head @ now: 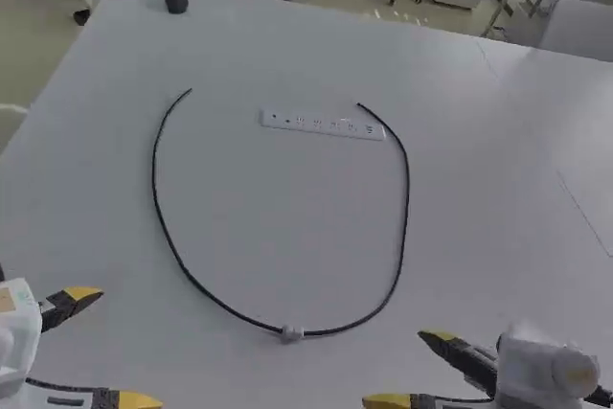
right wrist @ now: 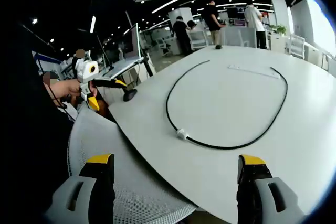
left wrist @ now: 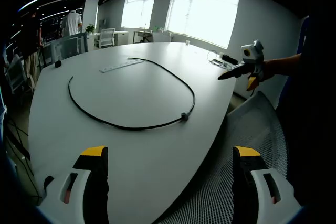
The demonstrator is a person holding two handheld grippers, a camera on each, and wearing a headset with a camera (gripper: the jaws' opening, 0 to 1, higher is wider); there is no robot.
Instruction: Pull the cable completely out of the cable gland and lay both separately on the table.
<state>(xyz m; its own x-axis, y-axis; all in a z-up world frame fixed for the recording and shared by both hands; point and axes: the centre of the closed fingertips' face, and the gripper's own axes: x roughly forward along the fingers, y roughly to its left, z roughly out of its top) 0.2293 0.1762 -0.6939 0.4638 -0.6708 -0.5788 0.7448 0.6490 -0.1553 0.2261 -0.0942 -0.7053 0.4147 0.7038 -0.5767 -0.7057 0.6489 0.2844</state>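
Observation:
A long black cable (head: 163, 227) lies in a wide U on the white table (head: 287, 208). A small grey cable gland (head: 290, 333) sits on it at the bottom of the loop, near the front edge. The gland (left wrist: 184, 115) and cable (left wrist: 131, 127) lie well ahead of my left gripper (left wrist: 170, 153), which is open and empty. My right gripper (right wrist: 176, 160) is open too, with the gland (right wrist: 181, 134) on the cable (right wrist: 231, 144) ahead of it. In the head view, the left gripper (head: 107, 347) hovers at the bottom left and the right gripper (head: 407, 369) at the bottom right, both apart from the cable.
A white power strip (head: 323, 124) lies between the cable's two ends. A small black object (head: 176, 0) rests at the far left of the table. A mesh chair back (right wrist: 121, 182) stands at the near table edge. People and office chairs are in the background.

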